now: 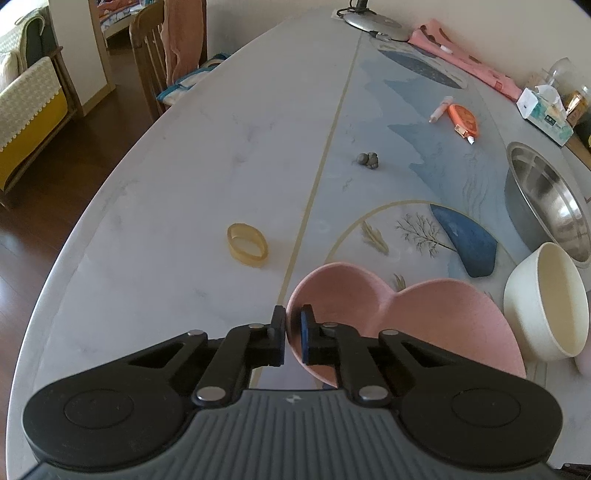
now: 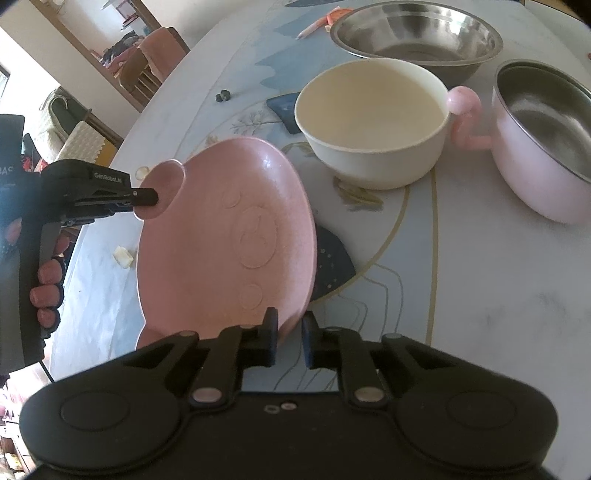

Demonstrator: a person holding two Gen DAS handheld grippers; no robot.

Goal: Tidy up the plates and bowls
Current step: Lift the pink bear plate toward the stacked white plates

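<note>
- Left wrist view: the left gripper (image 1: 293, 334) has its jaws drawn in narrow on the rim of the pink plate (image 1: 424, 321), one pad outside the small round lobe at the plate's left end, the blue pad inside it.
- Right wrist view: the right gripper (image 2: 290, 338) is pinched onto the near edge of the same pink plate (image 2: 225, 240), the rim passing between the pads; the gap between the jaws is small, and the plate's edge fills it.
- Long axis: the plate is a gourd shape, a small lobe and a large one. Its length runs from the left gripper's hold at the small lobe across to the large body, with the right gripper on the near rim of that body. So both hold one plate, at two different spots.
- Attitude: the plate looks tilted, left side raised off the worktop (image 2: 498, 302); whether its near rim touches the worktop I cannot tell.
- Neighbours: the cream bowl (image 2: 373, 122) stands just beyond the plate, to the far right; the pink pot (image 2: 543, 147) with its steel lining lies further right, and the large steel bowl (image 2: 417, 33) sits at the far side.
- Judgement: any carry should keep both holds moving together along the plate's length, or the rim may twist out of one grip. The cream bowl is the nearest obstacle on the far right.
- A yellow ring (image 1: 247, 249) lies well to the left, clear of the plate.
</note>
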